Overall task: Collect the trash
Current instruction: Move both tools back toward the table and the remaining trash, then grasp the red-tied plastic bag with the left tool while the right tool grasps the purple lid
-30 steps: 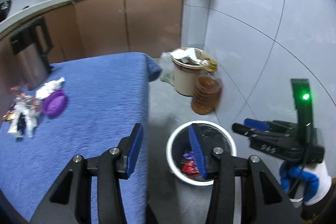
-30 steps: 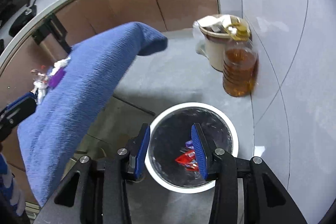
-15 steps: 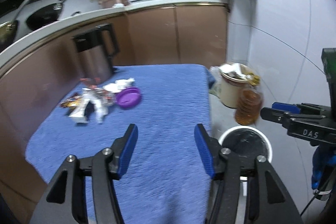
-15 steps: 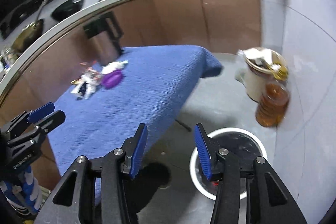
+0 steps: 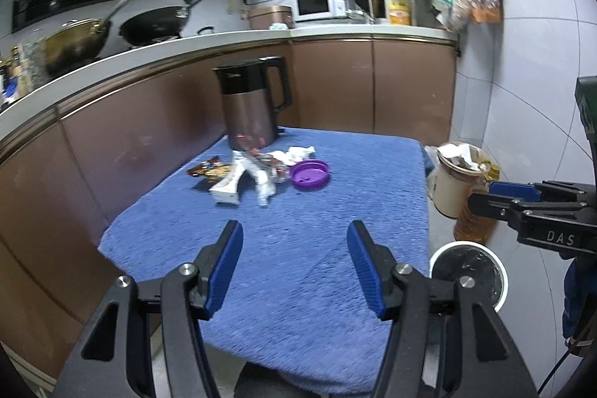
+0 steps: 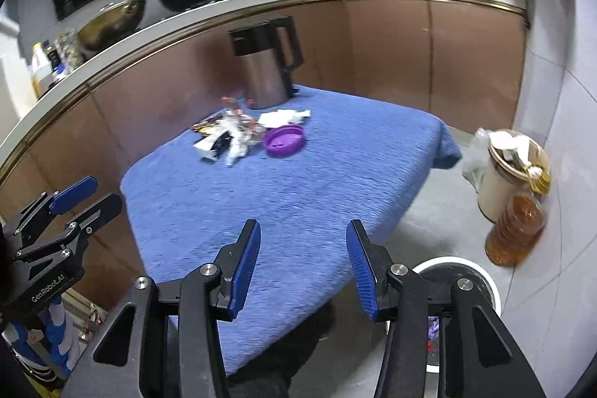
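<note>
Left gripper (image 5: 294,267): spread wide, nothing held, aimed at wrapper pile (image 5: 242,176) at 12 o'clock.
Right gripper (image 6: 303,267): likewise unclenched, bare.
Trash bin (image 5: 468,273): at 3 o'clock, beside table, handy for drops.

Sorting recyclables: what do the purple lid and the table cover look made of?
The purple lid looks like moulded plastic: uniform colour, smooth raised rim, faint sheen. The table cover looks like blue terry or plush cloth: matte, ribbed nap, draping softly over the corner. Neither is certain.

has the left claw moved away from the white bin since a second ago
Yes. The left claw has swung left, from over the white bin to above the blue table, now facing the trash pile.
</note>
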